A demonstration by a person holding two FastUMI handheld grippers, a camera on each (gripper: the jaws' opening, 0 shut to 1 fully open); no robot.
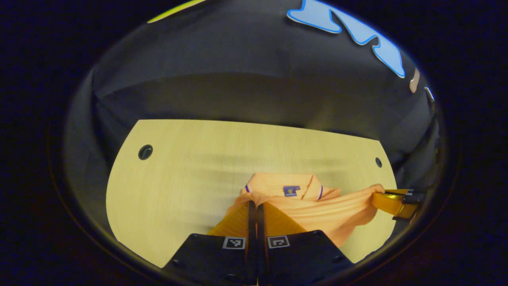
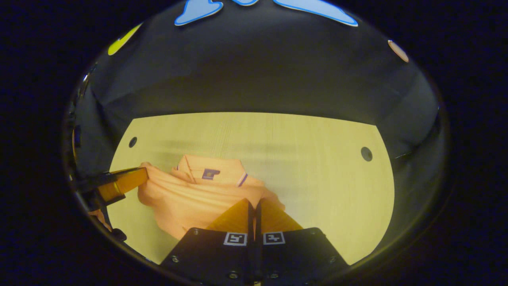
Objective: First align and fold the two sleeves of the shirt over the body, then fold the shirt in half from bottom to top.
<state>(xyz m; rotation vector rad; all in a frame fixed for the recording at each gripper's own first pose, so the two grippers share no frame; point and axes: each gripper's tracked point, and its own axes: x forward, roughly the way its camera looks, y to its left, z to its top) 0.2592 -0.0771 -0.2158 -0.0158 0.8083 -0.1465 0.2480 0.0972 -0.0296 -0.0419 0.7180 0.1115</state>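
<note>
Pinching shirt edge — both claws closed.

Pale wooden table with grommet holes

Left gripper view: left gripper fingertips buried in the orange polo shirt; the shirt's lower part hidden behind the finger mounts at 6 o'clock; wooden table grain motion-blurred; right gripper cut off at 3 o'clock; collar label too small to tell.
</note>
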